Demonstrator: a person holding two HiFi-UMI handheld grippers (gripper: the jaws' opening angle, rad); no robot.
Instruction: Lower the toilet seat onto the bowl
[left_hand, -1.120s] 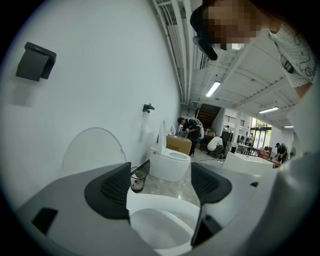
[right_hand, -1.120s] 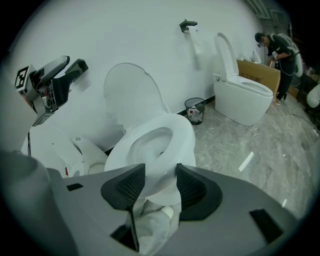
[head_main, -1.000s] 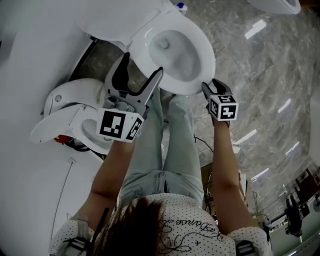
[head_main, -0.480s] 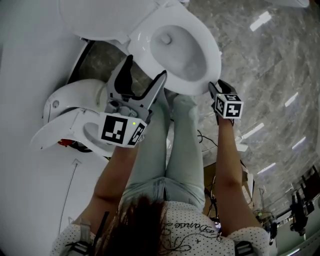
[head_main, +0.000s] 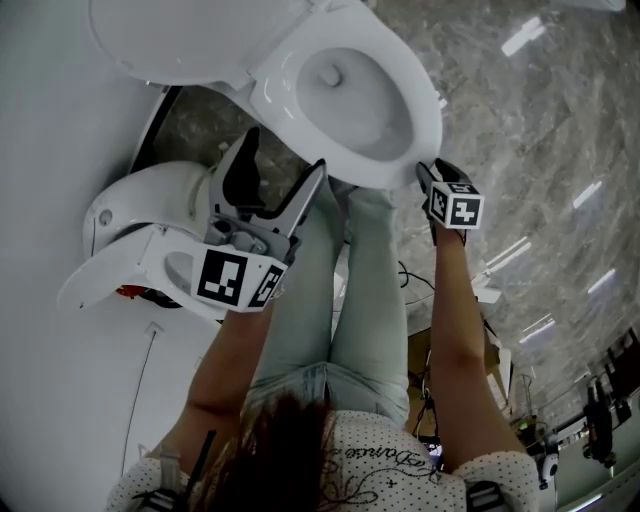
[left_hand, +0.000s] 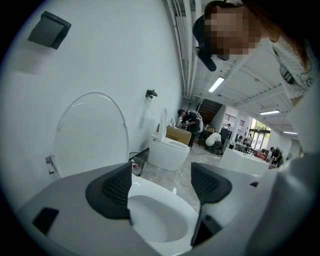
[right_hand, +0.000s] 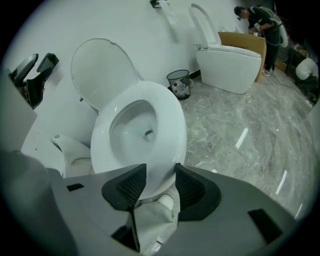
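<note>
Left claw, right claw: both agape

The head view looks steeply down from above the person onto the white ceramic toilet bowl. The 2 gripper views sit low and near, facing it; all 3 share it.

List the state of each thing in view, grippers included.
Toilet lid, raised against the wall.
Toilet seat, seems flat on the bowl.
Left gripper, open, empty.
Right gripper, open near the seat's front edge, gripping nothing.
Waste bin, upright by the wall.
</note>
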